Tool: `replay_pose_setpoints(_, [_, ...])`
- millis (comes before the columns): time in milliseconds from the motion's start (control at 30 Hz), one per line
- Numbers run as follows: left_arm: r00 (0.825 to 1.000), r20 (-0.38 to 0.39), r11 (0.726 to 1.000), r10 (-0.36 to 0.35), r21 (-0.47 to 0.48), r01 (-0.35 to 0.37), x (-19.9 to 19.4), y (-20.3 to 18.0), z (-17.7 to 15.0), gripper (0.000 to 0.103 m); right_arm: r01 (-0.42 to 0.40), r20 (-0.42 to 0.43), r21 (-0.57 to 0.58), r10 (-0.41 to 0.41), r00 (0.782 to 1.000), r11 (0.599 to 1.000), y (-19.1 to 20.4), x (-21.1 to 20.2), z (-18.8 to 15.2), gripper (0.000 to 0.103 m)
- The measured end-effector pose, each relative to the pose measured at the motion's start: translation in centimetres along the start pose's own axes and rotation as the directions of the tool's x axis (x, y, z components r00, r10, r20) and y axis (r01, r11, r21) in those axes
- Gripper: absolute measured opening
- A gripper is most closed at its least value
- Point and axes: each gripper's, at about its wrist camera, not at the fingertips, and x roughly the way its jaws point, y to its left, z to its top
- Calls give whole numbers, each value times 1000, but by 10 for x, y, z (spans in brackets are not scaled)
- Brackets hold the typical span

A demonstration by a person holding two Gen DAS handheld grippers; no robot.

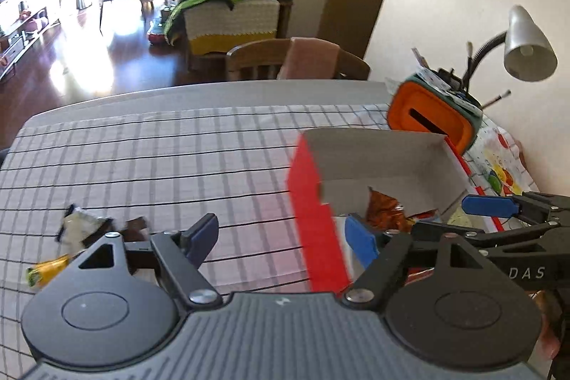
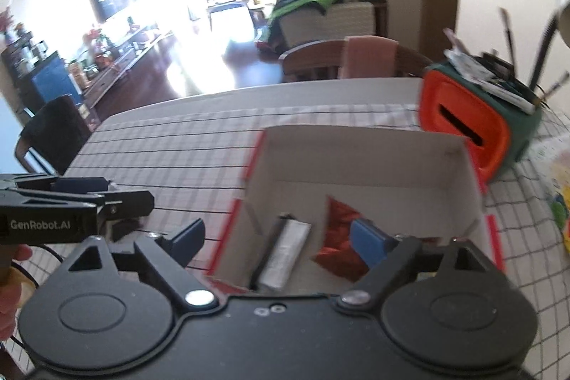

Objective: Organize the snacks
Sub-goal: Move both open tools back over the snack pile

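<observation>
Left wrist view showed the left gripper (image 1: pixel 285 237) spread wide with nothing in it, one finger on each side of the box's (image 1: pixel 313 223) red wall. Snacks (image 1: pixel 85 230) lay on the cloth (image 1: pixel 160 166) to its left, just beside it. Right wrist view showed the right gripper (image 2: pixel 285 237) spread wide too, holding nothing, over the box (image 2: pixel 356 159). A silver bar (image 2: pixel 285 255) and a red pack (image 2: pixel 338 237) lay inside. An orange bin (image 2: pixel 466 130) stood behind the box.

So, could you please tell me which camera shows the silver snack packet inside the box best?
The right wrist view: the silver packet lies in plain sight on the floor of the red box. In the left wrist view, the box's near wall hides it.
</observation>
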Motion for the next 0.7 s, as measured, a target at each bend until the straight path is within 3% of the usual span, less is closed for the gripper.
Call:
replay_pose_setpoints(67, [1000,18,1000,-4,-9,4,-10,17,-5,83,-18,0,-13,18,1000,1000,15,4,1,97])
replay_pose_setpoints(367, [994,83,997,70,-30,-68,-43,90,-26,84,-88,-28,-48,86,996,995,82,30,1,103])
replay_pose_setpoints(533, [988,89,991,129,-35,-126,-50,134,-39,89,-85,-51,-64,81,995,994,115,48,0,103])
replay_pose_setpoints(700, [988,75,987,139,-90,-132,-53,187,-56,89,-66,-68,-119,58,996,991,155,68,-8,103])
